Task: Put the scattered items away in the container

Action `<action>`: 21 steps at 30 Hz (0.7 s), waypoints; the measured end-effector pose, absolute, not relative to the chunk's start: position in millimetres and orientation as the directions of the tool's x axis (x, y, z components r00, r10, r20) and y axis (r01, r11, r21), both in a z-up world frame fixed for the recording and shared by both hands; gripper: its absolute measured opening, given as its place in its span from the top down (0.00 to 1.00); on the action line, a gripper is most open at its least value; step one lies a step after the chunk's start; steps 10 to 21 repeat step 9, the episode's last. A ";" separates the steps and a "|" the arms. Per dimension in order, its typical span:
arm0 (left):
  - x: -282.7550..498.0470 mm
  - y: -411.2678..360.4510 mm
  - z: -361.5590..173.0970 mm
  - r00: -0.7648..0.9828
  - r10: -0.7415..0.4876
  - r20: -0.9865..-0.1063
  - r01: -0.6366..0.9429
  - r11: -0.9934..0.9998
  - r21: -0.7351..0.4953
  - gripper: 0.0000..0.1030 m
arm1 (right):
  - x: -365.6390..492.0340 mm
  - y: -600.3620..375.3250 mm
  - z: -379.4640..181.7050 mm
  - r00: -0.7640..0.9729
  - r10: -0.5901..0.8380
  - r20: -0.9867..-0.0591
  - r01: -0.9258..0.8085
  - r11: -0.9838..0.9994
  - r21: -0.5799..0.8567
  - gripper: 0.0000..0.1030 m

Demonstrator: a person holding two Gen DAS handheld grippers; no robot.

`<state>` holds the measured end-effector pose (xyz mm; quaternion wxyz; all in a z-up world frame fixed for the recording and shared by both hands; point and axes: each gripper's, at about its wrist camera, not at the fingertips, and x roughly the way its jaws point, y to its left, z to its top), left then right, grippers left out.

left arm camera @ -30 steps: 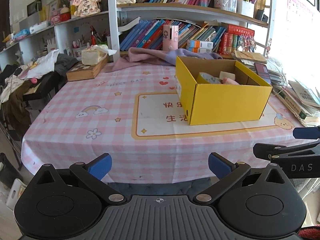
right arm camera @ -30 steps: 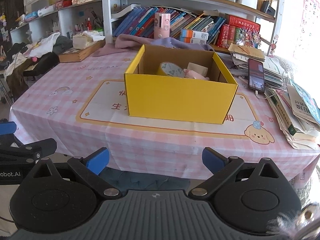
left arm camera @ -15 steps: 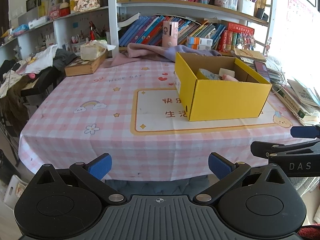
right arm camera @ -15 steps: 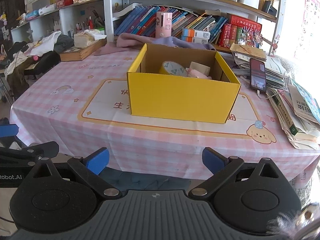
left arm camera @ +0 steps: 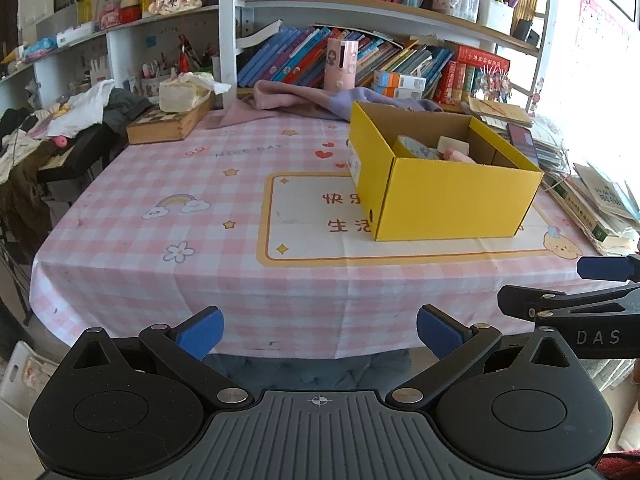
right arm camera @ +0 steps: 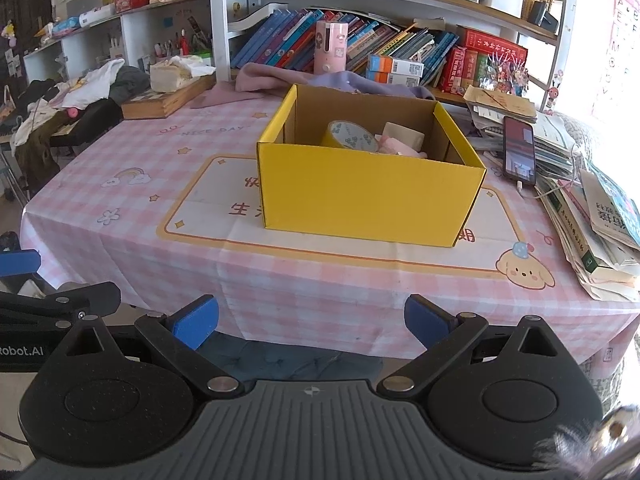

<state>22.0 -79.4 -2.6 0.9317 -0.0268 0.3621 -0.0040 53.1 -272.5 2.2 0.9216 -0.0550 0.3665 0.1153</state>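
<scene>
Grippers (left arm camera: 318, 334) (right arm camera: 311, 322) gape before table edge (right arm camera: 360, 344), yellow box (right arm camera: 368, 196) beyond

Both grippers (left arm camera: 318, 332) higher, farther back.

— Where's the box from my side?

— The box (right arm camera: 370, 196) sits on the desk (right arm camera: 120, 184), right of centre and set back from the near edge. Inside it I see a tape roll (right arm camera: 352, 136) to the left, a small block (right arm camera: 404, 134) just behind and to its right, and a soft item (right arm camera: 396, 147) in front of that block.

— What's around it?

— Right of the box a phone (right arm camera: 519, 150) lies on a stack of books (right arm camera: 592, 240). Behind the box a cloth (right arm camera: 280, 78) is draped along the desk's far edge, with the bookshelf (right arm camera: 360, 52) behind it. At the far left corner a wooden case (right arm camera: 168, 98) carries a tissue pack (right arm camera: 172, 74).

— And my tools?

— Both hang before the near edge, my left tool (left arm camera: 318, 332) left of my right tool (right arm camera: 312, 318).
</scene>
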 end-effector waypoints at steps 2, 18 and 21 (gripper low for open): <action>22.7 -79.7 -3.2 0.736 -0.030 -0.676 -0.012 0.998 -0.057 0.00 | 53.3 -272.4 2.0 0.704 0.172 -0.689 -0.252 0.968 -0.017 0.03; 23.6 -81.5 -3.9 0.739 -0.049 -0.671 -0.006 0.997 -0.080 0.00 | 58.7 -276.9 -1.3 0.693 0.174 -0.700 -0.255 0.967 -0.012 0.03; 23.6 -81.5 -3.9 0.739 -0.049 -0.671 -0.006 0.997 -0.080 0.00 | 58.7 -276.9 -1.3 0.693 0.174 -0.700 -0.255 0.967 -0.012 0.03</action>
